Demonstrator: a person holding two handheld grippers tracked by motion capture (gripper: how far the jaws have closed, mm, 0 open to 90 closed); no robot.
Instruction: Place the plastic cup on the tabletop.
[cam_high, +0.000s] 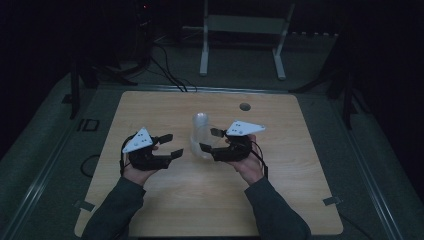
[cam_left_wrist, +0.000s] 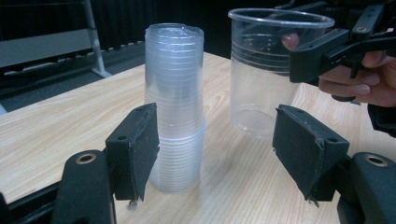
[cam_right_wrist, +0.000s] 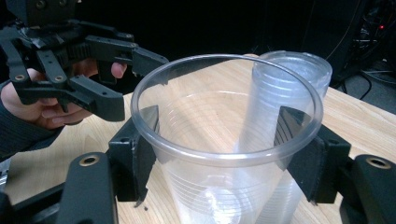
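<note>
A tall stack of clear plastic cups (cam_high: 200, 122) (cam_left_wrist: 175, 107) stands upright at the middle of the wooden table (cam_high: 280, 190). Just in front of it a single clear cup (cam_high: 210, 143) (cam_right_wrist: 224, 121) is upright between the jaws of my right gripper (cam_high: 207, 140) (cam_right_wrist: 224, 154), whose pads press on its wall below the rim. Whether its base rests on the table I cannot tell. My left gripper (cam_high: 175, 144) (cam_left_wrist: 215, 140) is open to the left of both, pointing at the stack, with nothing between its pads. The stack (cam_right_wrist: 299, 79) shows through and behind the held cup (cam_left_wrist: 266, 79).
A small round hole (cam_high: 244, 106) sits near the table's far edge. A white metal frame (cam_high: 243, 25) and cables (cam_high: 167, 75) lie on the dark floor beyond. Bare tabletop stretches to the left, right and front of the hands.
</note>
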